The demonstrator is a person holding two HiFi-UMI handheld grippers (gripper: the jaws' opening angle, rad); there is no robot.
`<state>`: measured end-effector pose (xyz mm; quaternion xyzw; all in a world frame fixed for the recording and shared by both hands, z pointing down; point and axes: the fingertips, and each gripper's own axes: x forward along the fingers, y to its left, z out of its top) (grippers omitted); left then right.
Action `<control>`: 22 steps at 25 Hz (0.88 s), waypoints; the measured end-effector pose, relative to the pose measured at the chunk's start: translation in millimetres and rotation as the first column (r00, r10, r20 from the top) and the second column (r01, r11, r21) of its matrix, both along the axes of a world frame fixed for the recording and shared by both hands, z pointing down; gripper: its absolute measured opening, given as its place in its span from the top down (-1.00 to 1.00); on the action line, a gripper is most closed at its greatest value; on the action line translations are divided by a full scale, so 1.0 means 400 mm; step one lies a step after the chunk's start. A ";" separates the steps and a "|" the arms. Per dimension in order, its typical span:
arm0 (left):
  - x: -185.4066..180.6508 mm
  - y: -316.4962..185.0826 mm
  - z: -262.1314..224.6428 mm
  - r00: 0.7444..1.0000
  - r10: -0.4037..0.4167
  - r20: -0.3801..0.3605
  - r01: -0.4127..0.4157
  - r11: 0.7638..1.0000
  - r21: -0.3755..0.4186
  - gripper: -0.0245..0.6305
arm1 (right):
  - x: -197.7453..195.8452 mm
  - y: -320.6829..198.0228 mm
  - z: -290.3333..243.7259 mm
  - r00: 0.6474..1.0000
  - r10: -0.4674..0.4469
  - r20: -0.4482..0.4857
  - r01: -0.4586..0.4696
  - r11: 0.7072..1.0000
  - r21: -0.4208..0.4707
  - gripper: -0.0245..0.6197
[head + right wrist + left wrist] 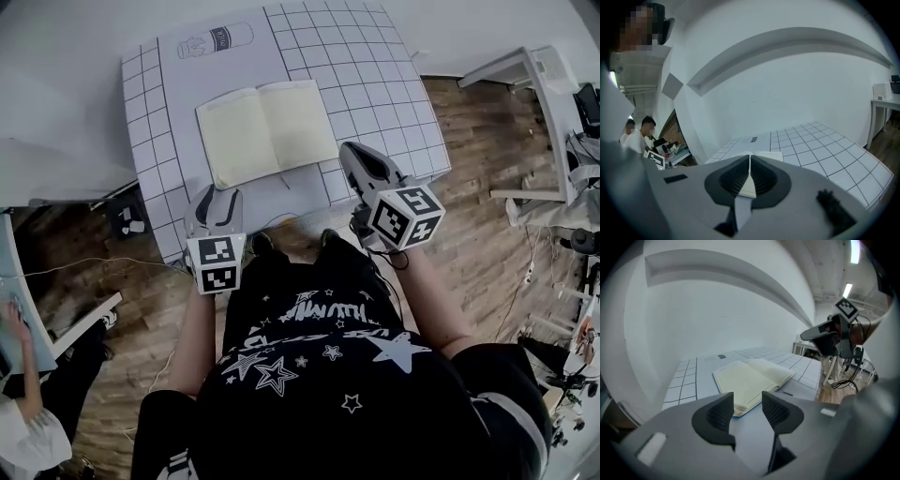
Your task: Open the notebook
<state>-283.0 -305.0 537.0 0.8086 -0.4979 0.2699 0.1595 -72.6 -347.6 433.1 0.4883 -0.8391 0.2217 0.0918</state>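
The notebook [267, 131] lies open on the white gridded table [375, 56], both cream pages facing up. My left gripper [216, 202] hovers over the table's near edge, just short of the notebook's near left corner. Its jaws stand open with nothing between them; in the left gripper view the notebook [750, 378] shows beyond the left gripper [747, 404]. My right gripper [354, 159] hangs by the notebook's near right corner. In the right gripper view the right gripper [750, 159] is shut, pads together and empty, with the notebook [768, 155] behind it.
A printed bottle outline [216, 42] marks the table's far side. A white desk [534, 75] stands to the right, on the wooden floor [478, 234] with cables. A person [19, 412] sits at the lower left. Other people [640, 136] work at the far left.
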 end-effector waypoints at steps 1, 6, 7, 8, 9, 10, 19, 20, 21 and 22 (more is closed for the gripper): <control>0.013 0.005 -0.018 0.999 0.013 -0.031 -0.012 1.000 0.016 0.32 | 0.006 0.006 -0.003 1.000 -0.004 0.003 0.004 1.000 0.005 0.87; 0.074 0.049 -0.096 0.996 -0.014 -0.091 0.021 0.996 0.082 0.35 | 0.052 0.031 -0.030 0.999 -0.028 0.037 0.026 0.999 0.043 0.87; 0.090 0.062 -0.109 0.996 -0.023 -0.092 0.031 0.995 0.090 0.37 | 0.067 0.036 -0.040 0.998 -0.030 0.048 0.027 0.998 0.054 0.87; 0.108 0.074 -0.121 0.995 -0.032 -0.094 0.041 0.994 0.099 0.39 | 0.085 0.041 -0.049 0.998 -0.029 0.060 0.026 0.998 0.064 0.87; 0.127 0.086 -0.133 0.994 -0.040 -0.097 0.050 0.993 0.108 0.40 | 0.104 0.049 -0.058 0.997 -0.028 0.072 0.023 0.997 0.072 0.87; 0.147 0.100 -0.142 0.994 -0.046 -0.102 0.058 0.992 0.115 0.44 | 0.124 0.061 -0.063 0.996 -0.029 0.082 0.022 0.997 0.078 0.87; 0.320 0.239 -0.190 0.988 -0.092 -0.122 0.113 0.977 0.179 0.61 | 0.346 0.229 -0.055 0.994 -0.022 0.107 0.014 0.997 0.077 0.87; 0.338 0.254 -0.195 0.987 -0.095 -0.126 0.118 0.976 0.185 0.63 | 0.366 0.247 -0.059 0.994 -0.023 0.110 0.014 0.996 0.083 0.87; 0.357 0.269 -0.199 0.987 -0.098 -0.128 0.121 0.975 0.188 0.65 | 0.383 0.268 -0.063 0.994 -0.029 0.109 0.019 0.996 0.090 0.87; 0.377 0.285 -0.201 0.986 -0.099 -0.131 0.122 0.975 0.188 0.66 | 0.401 0.292 -0.064 0.994 -0.037 0.105 0.027 0.995 0.095 0.87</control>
